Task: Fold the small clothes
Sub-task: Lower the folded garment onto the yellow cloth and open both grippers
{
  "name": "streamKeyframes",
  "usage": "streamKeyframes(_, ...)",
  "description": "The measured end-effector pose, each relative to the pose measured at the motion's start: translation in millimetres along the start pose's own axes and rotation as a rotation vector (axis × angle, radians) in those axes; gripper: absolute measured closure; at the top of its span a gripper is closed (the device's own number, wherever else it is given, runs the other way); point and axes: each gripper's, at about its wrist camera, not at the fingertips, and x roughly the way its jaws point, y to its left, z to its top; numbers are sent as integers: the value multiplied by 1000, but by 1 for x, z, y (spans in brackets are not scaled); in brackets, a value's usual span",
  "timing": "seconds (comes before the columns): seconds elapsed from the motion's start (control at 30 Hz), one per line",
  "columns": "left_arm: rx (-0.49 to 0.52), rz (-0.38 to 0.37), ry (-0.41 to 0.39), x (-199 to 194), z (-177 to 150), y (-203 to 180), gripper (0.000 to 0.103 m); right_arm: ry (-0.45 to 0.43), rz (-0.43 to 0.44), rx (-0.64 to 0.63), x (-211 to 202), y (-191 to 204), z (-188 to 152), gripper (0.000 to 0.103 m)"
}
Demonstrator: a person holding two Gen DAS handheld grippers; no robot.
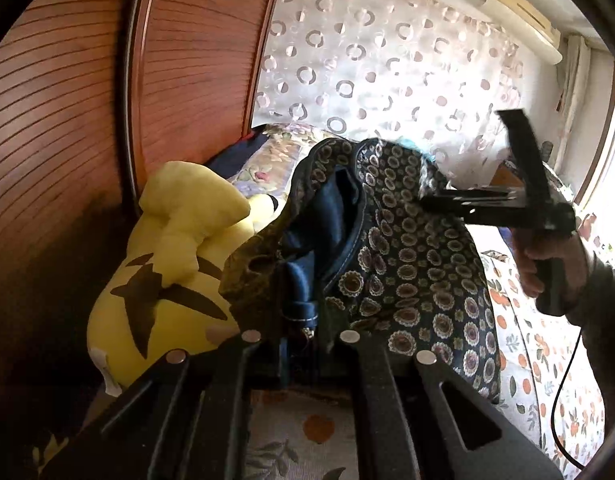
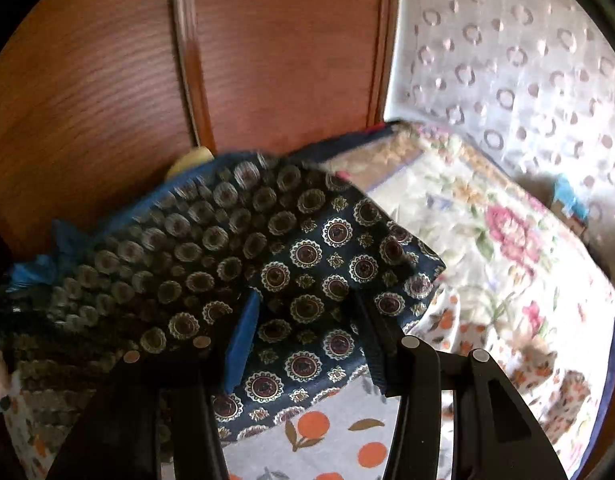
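A small dark navy garment (image 1: pixel 411 248) printed with round medallions is held up above the bed between both grippers. Its plain blue inside and a stitched seam show at the left. My left gripper (image 1: pixel 299 340) is shut on the garment's lower edge, with cloth bunched between the fingers. My right gripper (image 1: pixel 423 196) shows in the left wrist view at the right, held by a hand, its tips at the garment's far edge. In the right wrist view the garment (image 2: pixel 299 256) drapes over the right gripper (image 2: pixel 303 340), whose jaws stand wide apart with cloth across them.
A yellow plush toy (image 1: pixel 163 268) lies against the wooden wardrobe (image 1: pixel 59 128) at the left. The bed sheet (image 2: pixel 331 440) has an orange-fruit print. A floral quilt (image 2: pixel 499 240) lies folded at the far end. A patterned curtain (image 1: pixel 387 60) hangs behind.
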Motion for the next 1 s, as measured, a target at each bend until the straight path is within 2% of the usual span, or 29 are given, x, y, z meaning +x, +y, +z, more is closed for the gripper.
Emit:
streamKeyframes(0.13, 35, 34, -9, -7, 1, -8, 87, -28, -3, 43, 2, -1, 4, 50)
streamKeyframes(0.23, 53, 41, -39, -20, 1, -12, 72, -44, -26, 54, -11, 4, -1, 50)
streamKeyframes(0.3, 63, 35, -62, -29, 1, -15, 56, -63, -28, 57, -23, 12, -9, 50)
streamKeyframes(0.33, 69, 36, -69, -33, 0, -17, 53, -75, -27, 60, -31, 15, -13, 50)
streamKeyframes(0.4, 92, 47, -81, -41, -1, -22, 28, -98, -31, 62, -44, 26, -26, 50)
streamKeyframes(0.43, 99, 50, -88, -44, -2, -24, 25, -106, -33, 64, -49, 29, -29, 50)
streamKeyframes(0.6, 141, 50, -120, -63, -6, -39, 14, -144, -34, 80, -78, 47, -52, 50)
streamKeyframes(0.73, 170, 36, -119, -72, -10, -50, 14, -173, -43, 97, -101, 59, -71, 48)
streamKeyframes(0.83, 186, 33, -120, -79, -17, -60, 13, -192, -55, 113, -119, 68, -89, 42)
streamKeyframes(0.93, 202, 18, -108, -82, -26, -68, 13, -206, -71, 133, -137, 72, -110, 31)
streamKeyframes(1.0, 209, -1, -94, -83, -33, -74, 13, -213, -88, 145, -151, 77, -128, 30)
